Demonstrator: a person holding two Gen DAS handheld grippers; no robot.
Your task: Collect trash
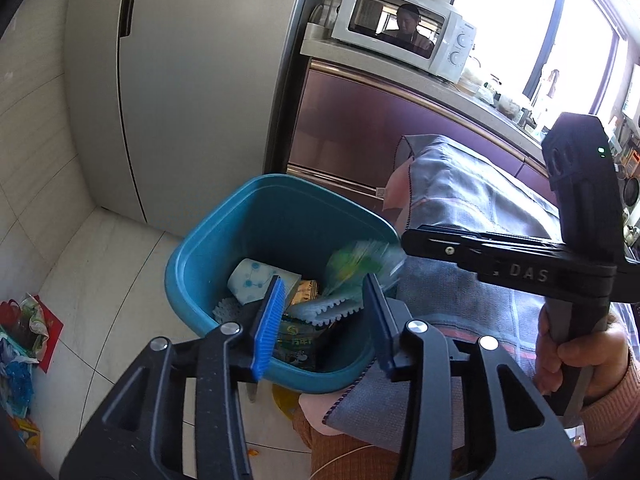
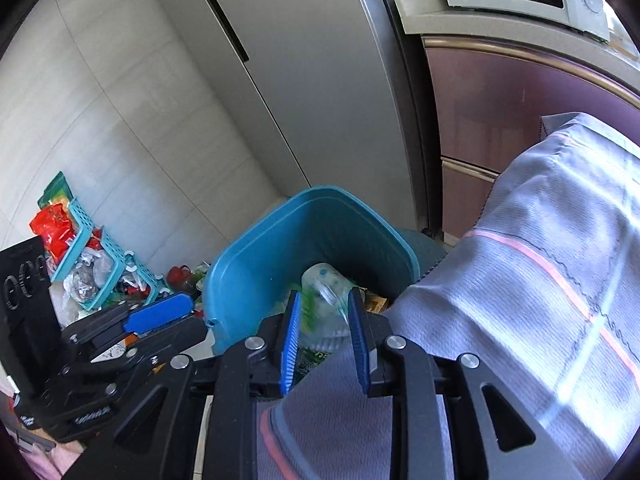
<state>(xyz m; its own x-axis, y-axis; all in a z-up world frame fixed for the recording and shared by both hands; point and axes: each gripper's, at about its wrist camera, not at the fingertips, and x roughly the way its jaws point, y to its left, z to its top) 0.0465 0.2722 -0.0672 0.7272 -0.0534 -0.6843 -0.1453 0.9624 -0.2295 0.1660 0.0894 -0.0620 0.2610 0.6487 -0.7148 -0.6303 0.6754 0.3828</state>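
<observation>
Bin: you are looking down into a teal plastic bin (image 1: 208, 240) with rounded corners, standing on the pale tiled floor (image 1: 100, 280) just beside the cloth-covered bench (image 1: 472, 208)
Wrapper: a clear wrapper with green and yellow print (image 1: 360, 262) is showing up motion-blurred at the bin's right rim, free of either tool as far as the left view is telling; from the right wrist it is appearing as a blurred clear and green shape (image 2: 324, 300) in line with the gap between your right fingers
Trash in the bin: a white pack printed with blue dots (image 1: 256, 280), a pale blue piece with a zigzag edge (image 1: 324, 312), a dark green printed pack (image 1: 300, 344) and a yellow-brown wrapper (image 1: 306, 292) are lying in the bottom
Left tool: your left tool (image 1: 324, 320) is hanging over the near edge of the bin with its blue fingers (image 1: 270, 328) standing apart and nothing pressed between them, released
Right tool: your right tool (image 2: 325, 340) is pointing down at the bin over the bench edge, its jaws parted; the blurred wrapper is sitting in that gap, and whether the pads are pressing on it you cannot tell
Right hand: your hand (image 1: 580, 352) is gripping the right tool's handle at the right of the left view
Floor clutter: colourful packets in a light blue basket (image 2: 96, 256) are lying by the wall, well apart from the bin
</observation>
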